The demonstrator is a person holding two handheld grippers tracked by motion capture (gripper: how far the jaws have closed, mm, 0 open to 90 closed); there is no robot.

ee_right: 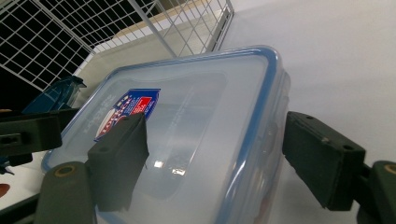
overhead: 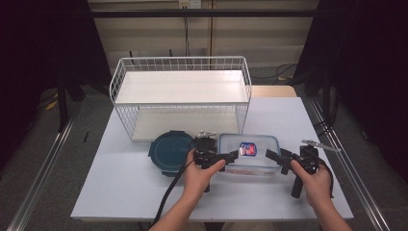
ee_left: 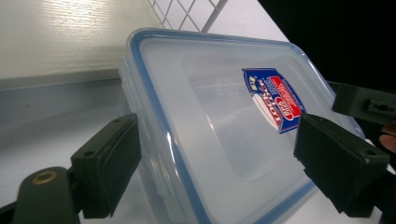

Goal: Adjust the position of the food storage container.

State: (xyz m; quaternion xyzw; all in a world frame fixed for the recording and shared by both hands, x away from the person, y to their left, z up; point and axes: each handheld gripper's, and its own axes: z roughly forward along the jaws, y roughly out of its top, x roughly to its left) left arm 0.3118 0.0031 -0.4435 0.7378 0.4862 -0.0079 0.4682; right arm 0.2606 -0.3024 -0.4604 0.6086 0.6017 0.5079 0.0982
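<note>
Found left gripper w/ jaws spread wide, straddling one end of the clear rect. box: one pad just beside the box's side wall, the other hanging over the lid near the red-and-blue sticker; saw no pad pressing on plastic, so read as no grip yet. Found right gripper much the same at the opp. end, jaws wide, one pad over the lid, the other clearly apart from the side wall w/ bare table between. Placed the box flat on the white table, near the front edge, betw. the two hands, just in front of the wire rack, lid on and blue rim seated all round as far as visible; couldn't tell whether the side clips were latched. Judged the job, a two-handed pickup or lid job on this box, as barely begun: approach and lining-up done, closing, lifting and any placing left to do. Spotted a round dark-teal container w/ lid on, just left of the box, close to it but touching or not unclear. Noted a small metal item at the table's right edge, too small to ID. Counted: 2 grippers, 2 hands, 1 rect. box w/ 1 sticker, 1 round container, 1 rack w/ 2 shelves, both bare, 1 metal item, 1 table.
</note>
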